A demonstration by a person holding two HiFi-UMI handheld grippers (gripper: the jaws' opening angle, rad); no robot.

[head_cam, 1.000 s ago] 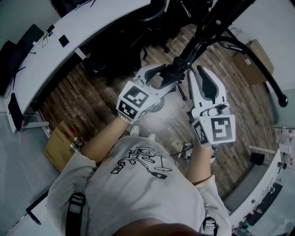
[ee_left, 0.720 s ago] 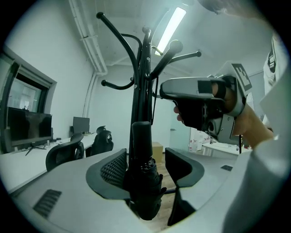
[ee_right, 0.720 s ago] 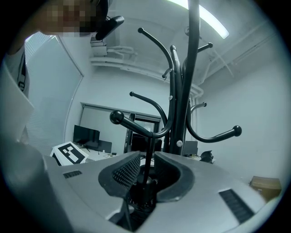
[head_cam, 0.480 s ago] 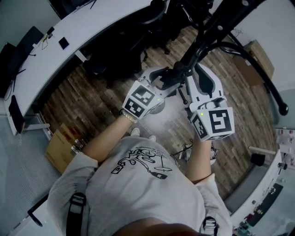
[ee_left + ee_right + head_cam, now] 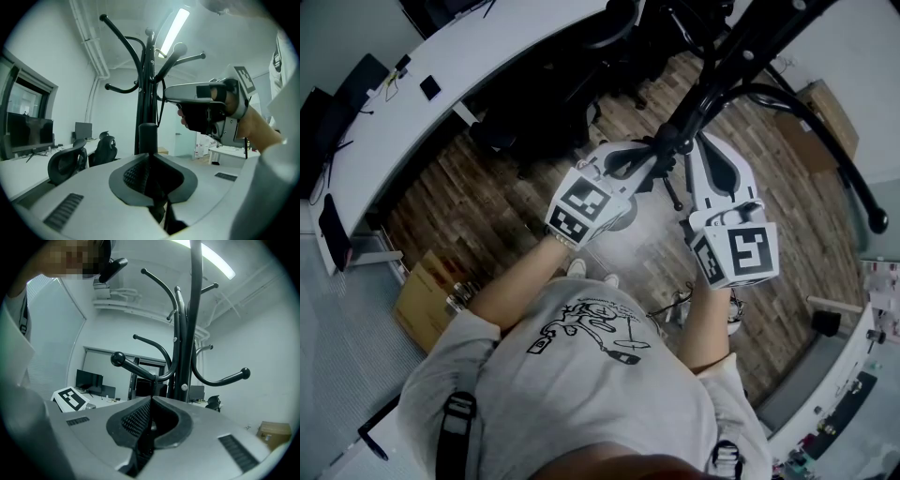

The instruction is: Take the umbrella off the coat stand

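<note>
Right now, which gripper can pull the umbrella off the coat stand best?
Left. The left gripper has just been closing its jaws, and they now clamp the umbrella in front of the coat stand. The right gripper is shut with no umbrella in it.

cool, even office light with a blue-grey cast. in the left gripper view a ceiling strip light (image 5: 174, 29) glares white overhead, and the coat stand (image 5: 149, 84) reads as a dark silhouette against pale walls (image 5: 115, 117). both gripper views are fisheye, bent at the rim, with black vignetted corners. the head view is dimmer, its wooden floor (image 5: 459, 192) softly shadowed, straight lines bowing towards the edges. outlines stay crisp.
</note>
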